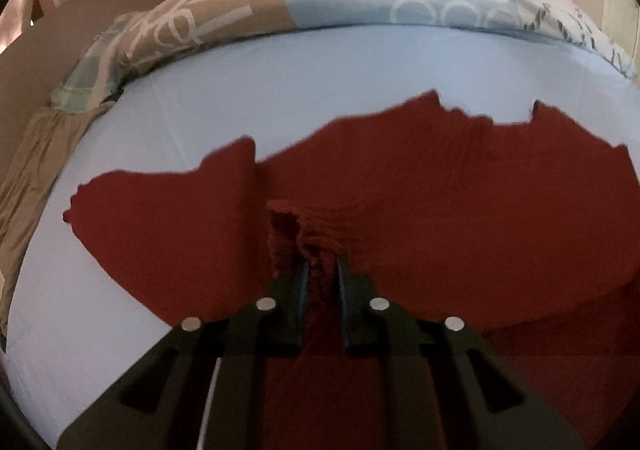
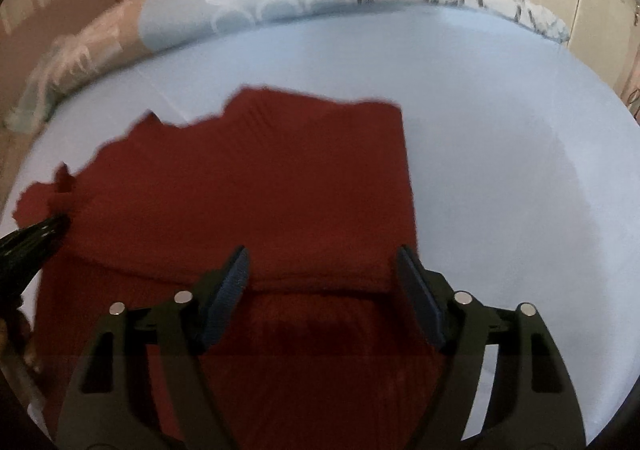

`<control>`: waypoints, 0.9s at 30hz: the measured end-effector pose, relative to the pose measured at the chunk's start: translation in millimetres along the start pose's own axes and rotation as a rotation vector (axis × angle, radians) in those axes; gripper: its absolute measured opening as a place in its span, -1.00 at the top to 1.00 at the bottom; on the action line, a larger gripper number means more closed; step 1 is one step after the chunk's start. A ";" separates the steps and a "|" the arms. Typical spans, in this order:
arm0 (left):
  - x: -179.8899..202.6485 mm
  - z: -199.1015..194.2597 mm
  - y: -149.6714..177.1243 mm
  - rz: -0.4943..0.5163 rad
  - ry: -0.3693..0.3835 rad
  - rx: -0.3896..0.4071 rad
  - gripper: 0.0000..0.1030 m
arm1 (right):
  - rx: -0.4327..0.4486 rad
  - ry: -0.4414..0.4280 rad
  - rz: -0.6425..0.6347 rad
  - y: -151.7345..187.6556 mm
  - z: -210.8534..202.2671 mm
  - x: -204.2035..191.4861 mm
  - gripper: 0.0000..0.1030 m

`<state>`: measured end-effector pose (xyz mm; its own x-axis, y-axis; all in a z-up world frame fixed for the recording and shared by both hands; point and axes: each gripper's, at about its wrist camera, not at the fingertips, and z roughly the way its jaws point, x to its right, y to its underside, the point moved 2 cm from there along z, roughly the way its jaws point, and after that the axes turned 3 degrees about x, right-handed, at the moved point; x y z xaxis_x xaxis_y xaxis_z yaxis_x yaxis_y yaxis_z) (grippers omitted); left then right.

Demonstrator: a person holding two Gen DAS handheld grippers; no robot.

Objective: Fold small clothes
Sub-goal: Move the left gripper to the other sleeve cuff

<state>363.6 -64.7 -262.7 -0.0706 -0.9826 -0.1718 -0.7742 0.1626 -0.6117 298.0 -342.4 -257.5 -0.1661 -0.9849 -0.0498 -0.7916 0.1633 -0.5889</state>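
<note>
Soft, limp dark-red knit garment [image 1: 400, 190]: left gripper [image 1: 322, 266] clenched on bunched hem, right gripper [image 2: 320, 270] released just above near fold edge.

Left gripper [image 1: 323, 264] body: black plastic, slotted arms; four round silver studs were noted across it.
Left finger pads [image 1: 304, 286]: dark blue, narrow.
Right gripper [image 2: 320, 266] body: black frame, long slots cut in the arms; four silver studs were counted.
Right finger pads [image 2: 228, 294]: blue, ribbed texture was seen.
</note>
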 end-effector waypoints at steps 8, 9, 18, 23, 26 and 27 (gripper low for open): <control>-31.1 -20.3 4.1 -0.076 -0.008 0.015 -0.37 | 0.018 -0.038 -0.056 -6.4 -9.6 -16.8 -0.44; -39.0 -26.6 7.2 -0.087 -0.010 0.018 -0.44 | 0.058 -0.067 -0.053 -8.9 -22.1 -23.3 -0.46; -127.0 -56.7 22.1 -0.102 -0.054 0.026 -0.51 | 0.249 -0.207 -0.125 -20.0 -89.5 -115.9 -0.64; -176.2 -67.9 25.3 -0.104 -0.080 0.036 -0.51 | 0.261 -0.286 -0.121 -23.4 -91.7 -168.2 -0.63; -213.0 -63.9 25.1 -0.138 -0.048 0.057 -0.87 | 0.255 -0.327 -0.135 -28.6 -88.2 -198.5 -0.63; -227.1 -59.5 24.8 -0.154 -0.042 0.059 -0.88 | 0.258 -0.334 -0.154 -30.6 -87.4 -213.2 -0.63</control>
<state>323.0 157.1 -192.9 0.0736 -0.9919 -0.1035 -0.7358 0.0161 -0.6770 306.2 -132.3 -158.4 0.1744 -0.9683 -0.1789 -0.6128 0.0355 -0.7895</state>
